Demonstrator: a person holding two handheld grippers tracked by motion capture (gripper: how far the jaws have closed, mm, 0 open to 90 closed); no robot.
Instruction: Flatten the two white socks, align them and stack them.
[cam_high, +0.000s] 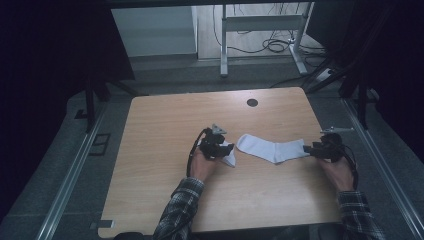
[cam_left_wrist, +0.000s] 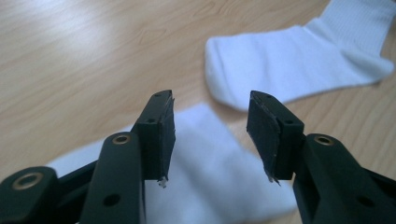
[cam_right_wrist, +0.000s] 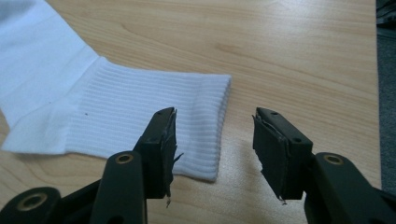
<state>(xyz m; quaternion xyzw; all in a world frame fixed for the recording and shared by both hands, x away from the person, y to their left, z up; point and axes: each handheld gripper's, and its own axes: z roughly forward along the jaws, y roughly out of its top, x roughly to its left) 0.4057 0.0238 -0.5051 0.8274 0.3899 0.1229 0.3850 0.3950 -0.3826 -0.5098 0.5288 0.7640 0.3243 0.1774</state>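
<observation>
A white sock (cam_high: 272, 148) lies flat across the middle of the wooden table (cam_high: 165, 125), toe to the left and ribbed cuff (cam_right_wrist: 154, 112) to the right. A second white sock (cam_high: 230, 156) lies left of it, partly under my left gripper (cam_high: 221, 147). That gripper is open and its jaws hang just above this sock (cam_left_wrist: 210, 163), with the first sock's toe (cam_left_wrist: 261, 65) beyond. My right gripper (cam_high: 311, 148) is open at the cuff's end, its left jaw over the cuff's edge and its right jaw over bare wood.
A dark round hole (cam_high: 252, 102) sits near the table's far edge. The table's right edge (cam_right_wrist: 376, 70) runs close beside my right gripper, with grey floor past it. A metal frame and cables (cam_high: 280, 45) stand on the floor beyond the table.
</observation>
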